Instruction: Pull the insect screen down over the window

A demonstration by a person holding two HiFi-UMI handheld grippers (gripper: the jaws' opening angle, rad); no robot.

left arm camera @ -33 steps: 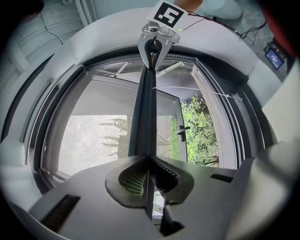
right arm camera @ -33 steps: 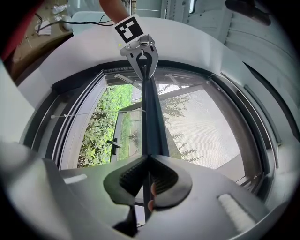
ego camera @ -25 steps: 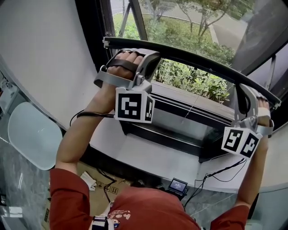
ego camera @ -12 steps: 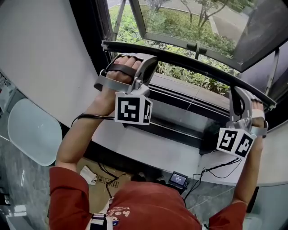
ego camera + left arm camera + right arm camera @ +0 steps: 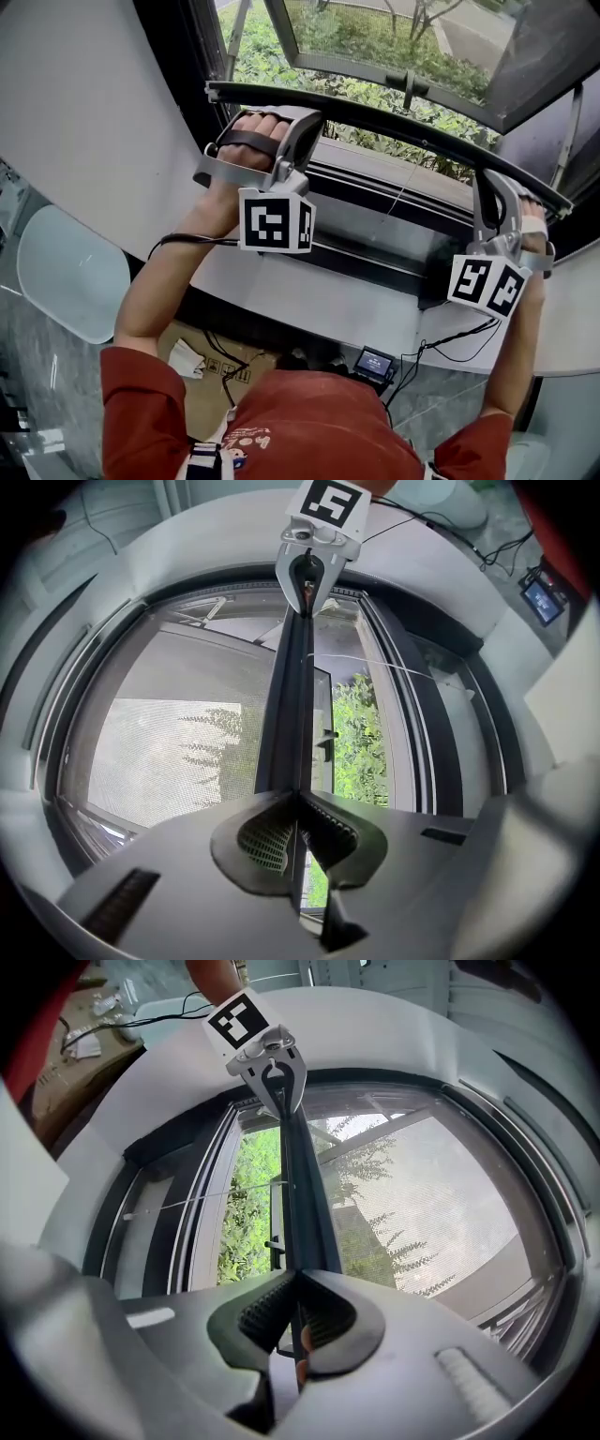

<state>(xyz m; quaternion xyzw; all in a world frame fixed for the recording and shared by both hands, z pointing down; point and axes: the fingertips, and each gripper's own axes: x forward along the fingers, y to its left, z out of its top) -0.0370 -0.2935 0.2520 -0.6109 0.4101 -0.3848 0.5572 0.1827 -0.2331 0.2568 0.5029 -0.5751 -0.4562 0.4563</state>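
Where the insect screen (image 5: 159, 752) ends, left claw (image 5: 296, 817) and right claw (image 5: 296, 1302) (both closed) pinch its bar (image 5: 394, 124).

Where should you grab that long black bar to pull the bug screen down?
Grab the bar itself, near both ends, coming from the room side. It's long and thin, so two spread grips should keep it level. The left gripper and right gripper are pinched on its edge that way. The mesh looks too flimsy to pull.
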